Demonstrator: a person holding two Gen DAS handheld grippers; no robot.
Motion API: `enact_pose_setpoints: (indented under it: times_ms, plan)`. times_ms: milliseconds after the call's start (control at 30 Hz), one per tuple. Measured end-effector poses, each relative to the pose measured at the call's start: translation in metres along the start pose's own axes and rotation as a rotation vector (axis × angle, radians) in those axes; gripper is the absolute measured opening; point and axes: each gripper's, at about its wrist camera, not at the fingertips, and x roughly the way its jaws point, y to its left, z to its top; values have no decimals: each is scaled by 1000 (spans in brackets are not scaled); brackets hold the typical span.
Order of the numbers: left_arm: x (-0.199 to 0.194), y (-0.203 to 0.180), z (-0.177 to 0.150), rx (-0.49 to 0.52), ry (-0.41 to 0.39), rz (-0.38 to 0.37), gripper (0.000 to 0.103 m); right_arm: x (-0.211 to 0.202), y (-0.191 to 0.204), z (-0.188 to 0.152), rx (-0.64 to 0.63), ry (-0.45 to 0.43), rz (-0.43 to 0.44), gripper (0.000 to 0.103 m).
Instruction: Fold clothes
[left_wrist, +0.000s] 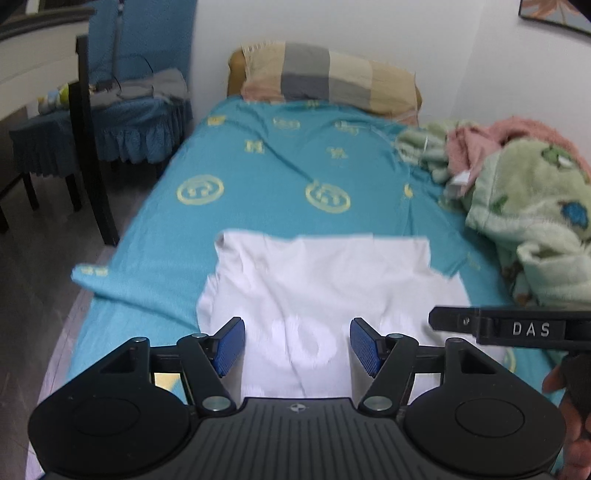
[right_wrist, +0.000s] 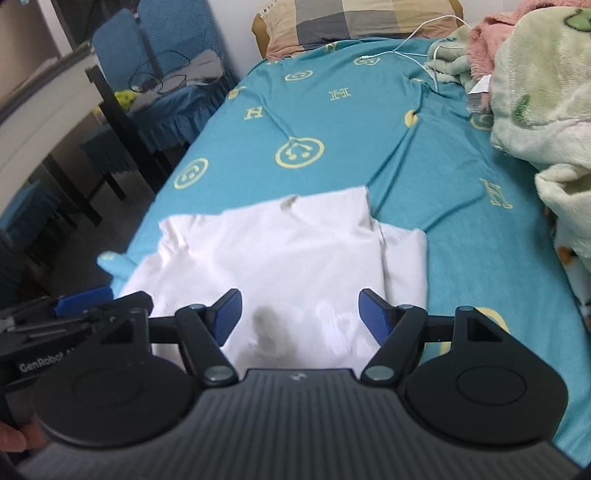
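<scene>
Cable (right_wrist: 417, 31) on bed sheet (right_wrist: 424, 177), right-wrist view only.

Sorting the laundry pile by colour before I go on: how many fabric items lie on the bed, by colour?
White: 1, the white shirt
Teal: 1, the teal sheet
Green fleece: 1, the green blanket
Pink: 1, the pink blanket
Checked: 1, the checked pillow
Total: 5

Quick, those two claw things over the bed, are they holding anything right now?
Left gripper: open, holding nothing, above the partly folded white cotton T-shirt.
Right gripper: open, holding nothing, above the same shirt.
</scene>
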Motion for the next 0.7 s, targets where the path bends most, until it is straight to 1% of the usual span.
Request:
enact_pose_setpoints:
  times_ms: [100,133,200,267,367,433,467,500,533,567,633,700]
  plan:
    - [15,1,-8,26,43,6,68,18,-4,-5,-16,33,-9,72]
    - [20,2,-10,28,48,10,70,25,-5,-6,-20,45,-11,72]
    - [30,4,-13,31,59,12,71,37,-7,-9,-29,68,-14,72]
    - [30,5,-14,28,58,13,70,46,-7,-9,-31,88,-14,73]
    - [22,6,-12,0,56,13,70,44,-9,-6,6,90,-5,73]
    - [9,10,-8,-81,82,-7,70,37,-14,-8,32,79,1,71]
    - [1,13,-7,-131,93,-24,72,32,-16,-8,50,75,2,71]
    - [-9,19,-6,-209,95,-65,75,25,-21,-9,80,70,8,71]
    - [-19,25,-7,-289,87,-111,82,16,-25,-9,116,64,20,72]
    - [-27,31,-9,-366,82,-156,85,8,-30,-9,152,58,32,72]
    - [-32,42,-18,-506,100,-225,85,-5,-40,-10,259,50,78,72]
    - [-21,53,-30,-630,168,-261,85,-16,-49,-11,366,44,128,72]
